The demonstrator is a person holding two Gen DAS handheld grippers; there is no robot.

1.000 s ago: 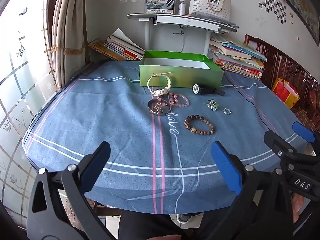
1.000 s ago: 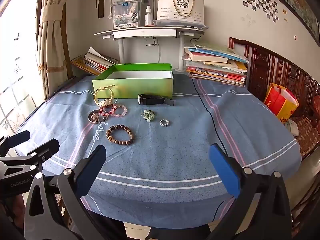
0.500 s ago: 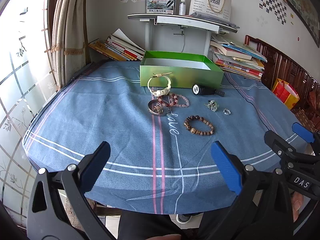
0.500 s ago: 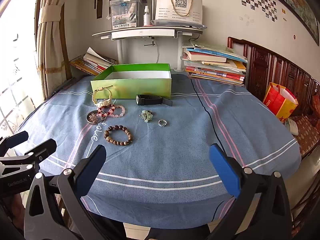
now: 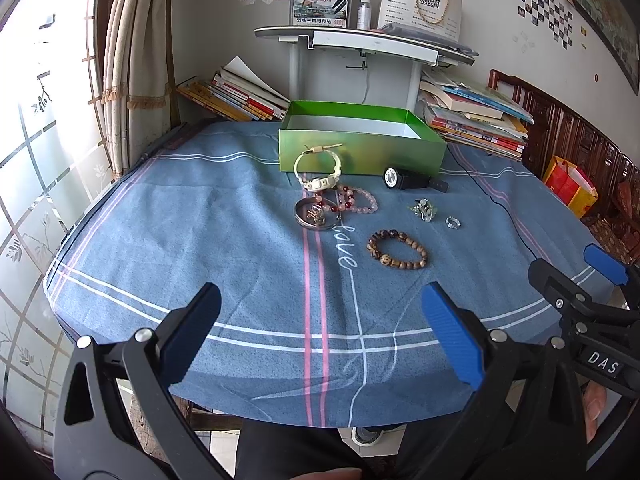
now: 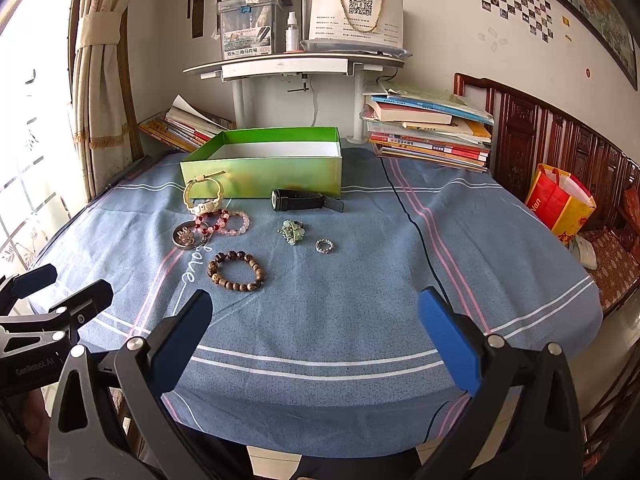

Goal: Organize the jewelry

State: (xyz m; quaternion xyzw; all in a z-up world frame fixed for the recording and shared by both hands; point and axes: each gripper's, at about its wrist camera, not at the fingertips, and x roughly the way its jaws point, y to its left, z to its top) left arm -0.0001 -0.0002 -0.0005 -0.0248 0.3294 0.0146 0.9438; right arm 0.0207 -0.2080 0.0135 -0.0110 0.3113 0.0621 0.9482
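Observation:
An open green box [image 5: 360,152] [image 6: 264,168] stands at the back of the blue tablecloth. In front of it lie a cream watch [image 5: 318,170] [image 6: 203,198], a black watch [image 5: 408,179] [image 6: 298,200], pink bead bracelets [image 5: 356,200] [image 6: 226,220], a silver bangle [image 5: 316,214] [image 6: 188,236], a green charm cluster [image 5: 424,208] [image 6: 292,232], a small ring [image 5: 453,222] [image 6: 324,245] and a brown bead bracelet [image 5: 398,249] [image 6: 236,272]. My left gripper [image 5: 320,332] and right gripper [image 6: 316,334] are open and empty, held near the table's front edge.
Stacks of books [image 6: 428,132] [image 5: 236,96] lie behind the box on both sides of a white shelf stand [image 5: 360,40]. A black cable [image 6: 416,228] runs across the cloth on the right. A wooden bench with a red-yellow bag [image 6: 558,200] stands at the right. A window and curtain are at the left.
Both grippers have drifted slightly; the right view has moved a little closer to the table. Nothing on the table has moved.

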